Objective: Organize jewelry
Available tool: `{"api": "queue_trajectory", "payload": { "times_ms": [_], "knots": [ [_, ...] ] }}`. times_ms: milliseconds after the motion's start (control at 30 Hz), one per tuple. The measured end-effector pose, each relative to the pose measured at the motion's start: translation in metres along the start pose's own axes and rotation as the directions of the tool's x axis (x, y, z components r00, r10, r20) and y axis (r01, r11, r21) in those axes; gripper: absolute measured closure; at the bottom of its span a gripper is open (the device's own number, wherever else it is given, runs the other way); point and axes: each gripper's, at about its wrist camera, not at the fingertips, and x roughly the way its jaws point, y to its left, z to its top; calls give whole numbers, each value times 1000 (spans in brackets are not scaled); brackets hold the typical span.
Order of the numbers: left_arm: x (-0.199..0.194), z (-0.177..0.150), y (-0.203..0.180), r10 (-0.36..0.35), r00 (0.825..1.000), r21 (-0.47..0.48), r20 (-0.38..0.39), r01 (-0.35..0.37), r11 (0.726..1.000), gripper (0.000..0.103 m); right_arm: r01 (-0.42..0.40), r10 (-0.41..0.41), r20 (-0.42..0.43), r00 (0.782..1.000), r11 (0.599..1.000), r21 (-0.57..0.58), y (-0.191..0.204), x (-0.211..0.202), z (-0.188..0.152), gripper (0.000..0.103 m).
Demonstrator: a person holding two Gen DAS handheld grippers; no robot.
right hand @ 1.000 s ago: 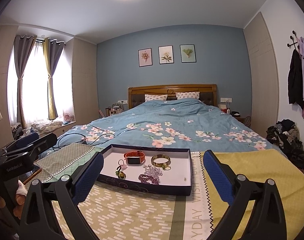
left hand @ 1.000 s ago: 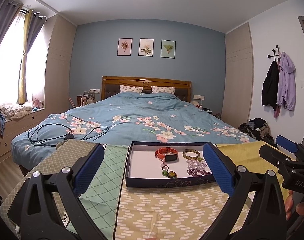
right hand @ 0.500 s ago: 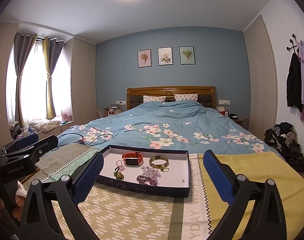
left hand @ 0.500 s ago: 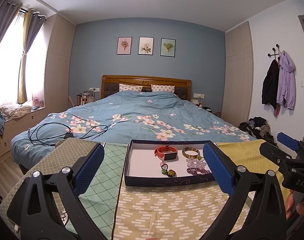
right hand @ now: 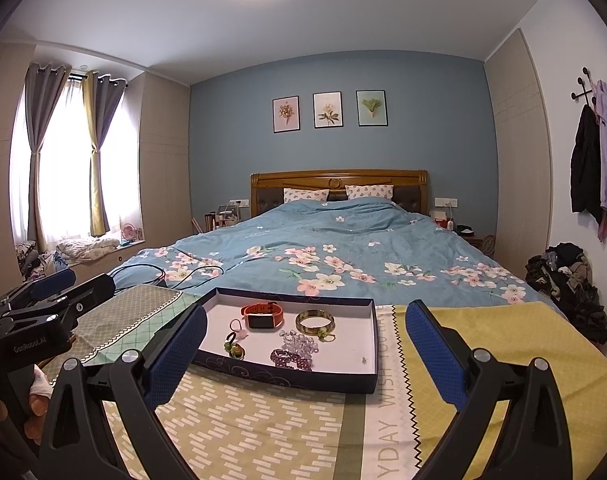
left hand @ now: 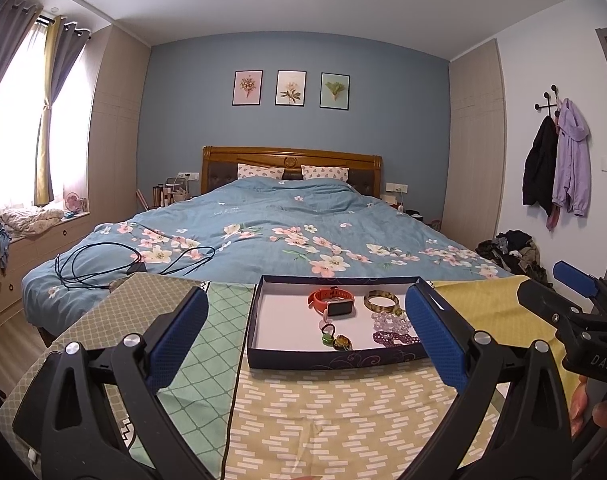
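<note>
A dark blue box tray (left hand: 335,360) (right hand: 287,378) with a white floor lies on patterned cloths at the foot of the bed. It holds an orange smartwatch (left hand: 330,302) (right hand: 262,315), a gold bangle (left hand: 381,301) (right hand: 314,320), clear beads (left hand: 389,321) (right hand: 299,339), a purple bead bracelet (left hand: 393,337) (right hand: 290,358) and small green trinkets (left hand: 336,338) (right hand: 233,350). My left gripper (left hand: 306,330) is open, short of the tray. My right gripper (right hand: 305,344) is open too, with the tray ahead between its fingers. Each gripper shows at the edge of the other's view.
A black cable (left hand: 103,266) coils on the blue floral duvet (left hand: 287,236) behind the tray. Green and yellow cloths (right hand: 503,344) cover the surface. Clothes are heaped on the floor (right hand: 567,280) at right; coats (left hand: 555,168) hang on the wall.
Both views have shifted slightly: the tray sits a little lower and closer in the right wrist view. Both grippers stay open, and nothing in the tray has moved.
</note>
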Motion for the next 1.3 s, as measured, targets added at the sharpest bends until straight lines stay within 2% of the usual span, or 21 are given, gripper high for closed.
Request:
{"api": "queue_trajectory", "payload": {
  "times_ms": [1300],
  "knots": [
    [0,3,-1,0,1000,-2,-2,0,1000,6,4,-4,10,1000,1000,-10,-1,0,5,7]
  ]
}}
